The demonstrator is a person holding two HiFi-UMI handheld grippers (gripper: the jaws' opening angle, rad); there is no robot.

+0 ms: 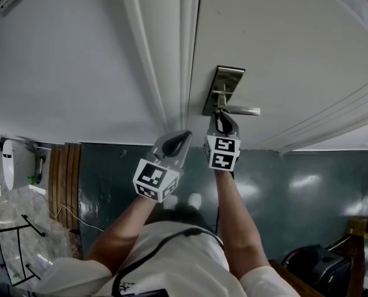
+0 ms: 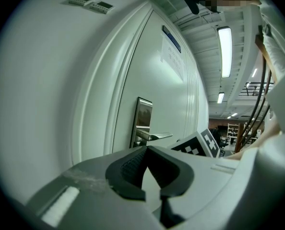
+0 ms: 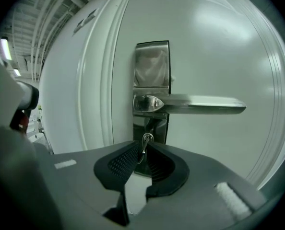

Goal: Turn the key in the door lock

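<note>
The key (image 3: 146, 138), seated at the lower end of the lock plate (image 3: 152, 61) with its long axis into the door (image 3: 219, 56), is seemingly pinched by the right gripper (image 3: 142, 146), while the left gripper (image 2: 146, 149) is seen pressed together, empty, farther off

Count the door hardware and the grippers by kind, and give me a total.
Grippers: 2 (left gripper, right gripper)
Lever handle: 1
Lock plate: 1
Key: 1
Total: 5
</note>
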